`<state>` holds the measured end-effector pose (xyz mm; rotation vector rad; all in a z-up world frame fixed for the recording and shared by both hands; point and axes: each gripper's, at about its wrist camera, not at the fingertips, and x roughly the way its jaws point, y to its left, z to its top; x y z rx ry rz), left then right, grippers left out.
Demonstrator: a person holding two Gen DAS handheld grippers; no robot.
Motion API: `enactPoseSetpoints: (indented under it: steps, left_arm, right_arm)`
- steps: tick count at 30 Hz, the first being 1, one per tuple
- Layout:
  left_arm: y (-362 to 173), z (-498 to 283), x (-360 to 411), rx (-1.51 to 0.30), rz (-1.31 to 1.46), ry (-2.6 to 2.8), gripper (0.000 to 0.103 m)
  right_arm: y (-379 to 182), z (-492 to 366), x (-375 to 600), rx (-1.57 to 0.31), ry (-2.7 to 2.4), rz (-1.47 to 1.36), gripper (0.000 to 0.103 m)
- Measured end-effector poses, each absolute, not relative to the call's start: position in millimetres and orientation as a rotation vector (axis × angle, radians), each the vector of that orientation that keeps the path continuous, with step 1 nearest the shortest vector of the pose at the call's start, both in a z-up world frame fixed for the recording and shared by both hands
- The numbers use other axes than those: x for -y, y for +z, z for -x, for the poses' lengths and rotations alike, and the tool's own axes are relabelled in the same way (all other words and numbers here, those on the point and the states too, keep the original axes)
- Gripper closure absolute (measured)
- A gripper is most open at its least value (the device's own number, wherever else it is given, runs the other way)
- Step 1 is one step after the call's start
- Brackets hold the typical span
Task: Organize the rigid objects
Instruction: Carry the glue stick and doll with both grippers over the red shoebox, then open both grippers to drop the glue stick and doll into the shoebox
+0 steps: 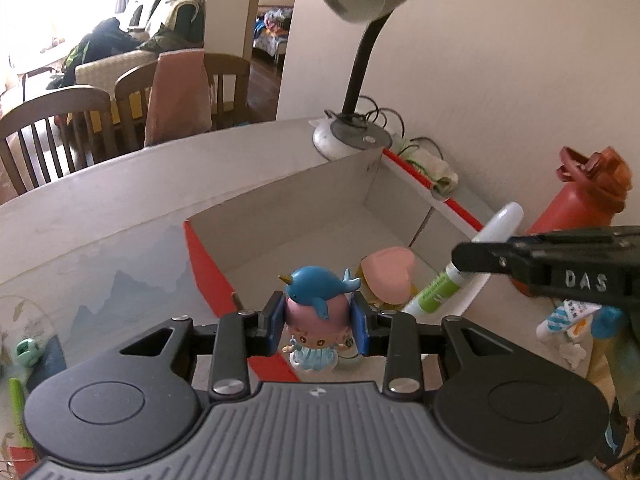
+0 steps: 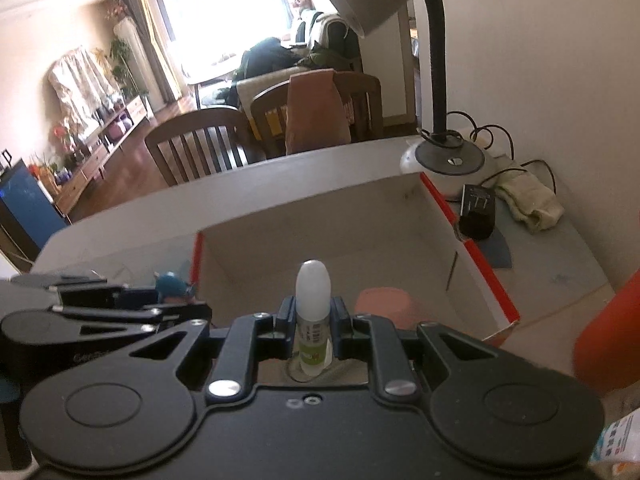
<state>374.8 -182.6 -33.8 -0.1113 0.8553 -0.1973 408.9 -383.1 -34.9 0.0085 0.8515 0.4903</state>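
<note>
Clamping a whale-capped figurine (image 1: 316,312) over the near left rim of the red-edged box (image 1: 208,276) on the worktop (image 1: 100,208), your left tongs (image 1: 319,320) sit beside your right tongs (image 2: 313,320), which pinch a white-capped tube (image 2: 313,312) above the box, near the pink heart case (image 1: 390,276) inside.

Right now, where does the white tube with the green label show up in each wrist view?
Left wrist view: the white tube sits right of centre, slanting, clamped in the right tongs above the box.
Right wrist view: bottom centre, upright between the tongs' fingers.
Shared landmark: the red-edged cardboard box with the pink heart-shaped object inside.
</note>
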Motion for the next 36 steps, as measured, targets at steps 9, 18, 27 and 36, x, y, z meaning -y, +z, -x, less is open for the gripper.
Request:
enactPoseSetpoints:
  steps: [9, 18, 27, 36]
  left_arm:
    - [-65.7, -419.9, 204.1, -0.99, 0.07, -0.207, 0.069]
    - [-101.1, -451.0, 217.8, -1.086, 0.041, -0.184, 0.069]
    - [-117.2, -467.3, 227.1, -1.129, 0.025, -0.172, 0.07]
    - [-127.8, -479.4, 231.2, -1.165, 0.005, -0.152, 0.069]
  right_arm:
    - [-56.1, -426.0, 381.9, -0.921, 0.534, 0.075, 0.087]
    - [-86.5, -451.9, 374.6, -0.996, 0.546, 0.092, 0.087]
    - [-100.9, -485.5, 373.3, -1.006, 0.518, 0.067, 0.087]
    - [-112.6, -499.6, 373.1, -1.025, 0.483, 0.065, 0.084]
